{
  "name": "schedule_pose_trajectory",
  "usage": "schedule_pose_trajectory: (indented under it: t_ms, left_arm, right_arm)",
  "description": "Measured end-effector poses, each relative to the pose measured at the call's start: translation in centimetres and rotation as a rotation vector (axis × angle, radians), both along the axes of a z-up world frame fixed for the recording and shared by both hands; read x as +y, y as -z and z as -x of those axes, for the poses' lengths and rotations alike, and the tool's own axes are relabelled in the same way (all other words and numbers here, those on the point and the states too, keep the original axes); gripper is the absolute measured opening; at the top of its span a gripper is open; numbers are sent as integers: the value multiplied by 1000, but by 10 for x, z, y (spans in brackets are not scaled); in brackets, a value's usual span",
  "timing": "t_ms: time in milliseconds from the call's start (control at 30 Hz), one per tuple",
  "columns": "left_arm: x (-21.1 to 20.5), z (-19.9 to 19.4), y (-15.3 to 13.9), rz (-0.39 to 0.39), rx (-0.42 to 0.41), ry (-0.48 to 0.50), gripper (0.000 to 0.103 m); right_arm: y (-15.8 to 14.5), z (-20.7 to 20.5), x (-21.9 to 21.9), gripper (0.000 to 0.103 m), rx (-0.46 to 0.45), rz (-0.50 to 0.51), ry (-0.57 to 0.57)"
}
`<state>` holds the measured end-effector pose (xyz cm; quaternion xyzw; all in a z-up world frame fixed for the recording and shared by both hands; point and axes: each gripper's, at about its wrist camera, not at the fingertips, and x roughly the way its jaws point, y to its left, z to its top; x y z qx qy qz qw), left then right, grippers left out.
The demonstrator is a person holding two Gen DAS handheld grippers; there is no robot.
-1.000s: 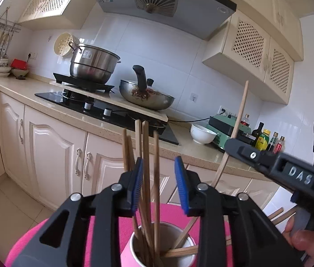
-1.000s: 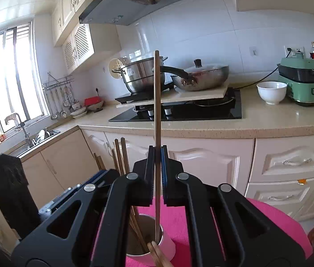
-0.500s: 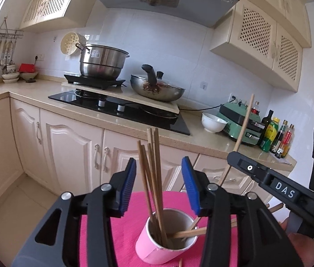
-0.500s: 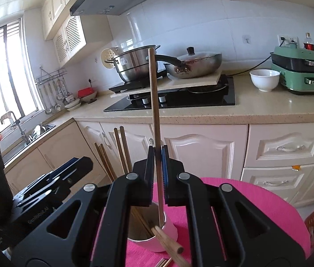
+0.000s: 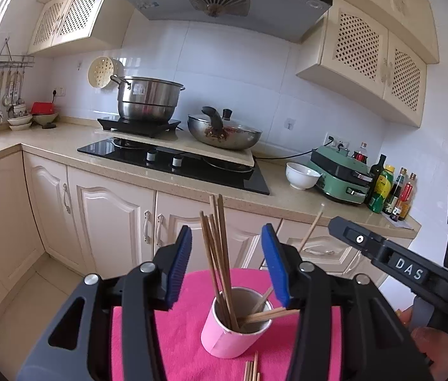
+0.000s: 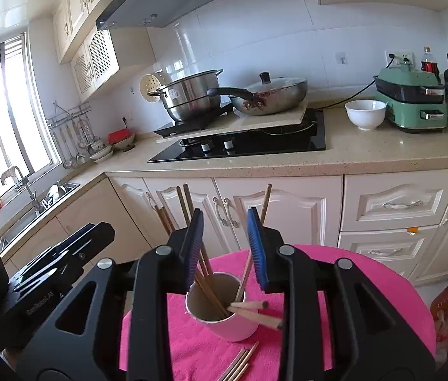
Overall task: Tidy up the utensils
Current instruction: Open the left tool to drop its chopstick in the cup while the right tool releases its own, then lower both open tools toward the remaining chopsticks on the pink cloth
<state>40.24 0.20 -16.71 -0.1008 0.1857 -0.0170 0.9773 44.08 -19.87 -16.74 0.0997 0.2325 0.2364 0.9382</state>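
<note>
R gripper: R gripper (image 6: 225, 247) fingers now apart, nothing between pads; half a sec ago they were clamped on one upright chopstick. So a release.
Released stick: chopstick (image 6: 254, 238) now leans in cup just inside the R-hand finger, top poking above that fingertip, free of both pads.
L gripper: L gripper (image 5: 225, 265) fingers wide apart, empty; gap wider than 1 s ago, when it sat close round the bundle. Has backed off, cup now seen whole below and ahead of the tips.
Meaning: one more stick stowed; judge this drop done, both tools free for next pick.
Cup: pink cup (image 5: 224, 339) upright on pink cloth (image 5: 166, 343), centred ahead of L fingers, a bit below R fingertips.
Cup contents: upright bundle (image 5: 216, 247) of sticks rising between the L fingers, leaning to L-finger side; plus slanted sticks (image 6: 255, 312) lying across rim toward R-finger side, ends overhanging.
Loose: loose chopsticks (image 6: 239, 363) flat on cloth, near side of cup, below R fingers. Count unclear.
Left to do: judge loose ones still need stowing; slanted ones could use straightening.
Risk: overhanging ends may tip out if cup is nudged.
</note>
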Motion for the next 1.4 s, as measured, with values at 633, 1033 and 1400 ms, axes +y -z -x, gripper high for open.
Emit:
schedule_pose_trajectory:
  t_ms: [633, 1033, 1400]
  left_arm:
    - [-26, 74, -16, -101, 59, 80, 47]
    - [-31, 84, 71, -109, 377, 163, 47]
    - [-34, 59, 153, -61, 643, 207, 47]
  right_arm:
    - [-26, 100, -15, 44, -21, 93, 150]
    - [33, 134, -23, 44, 168, 151, 255]
    - [101, 125, -21, 44, 351, 170, 246]
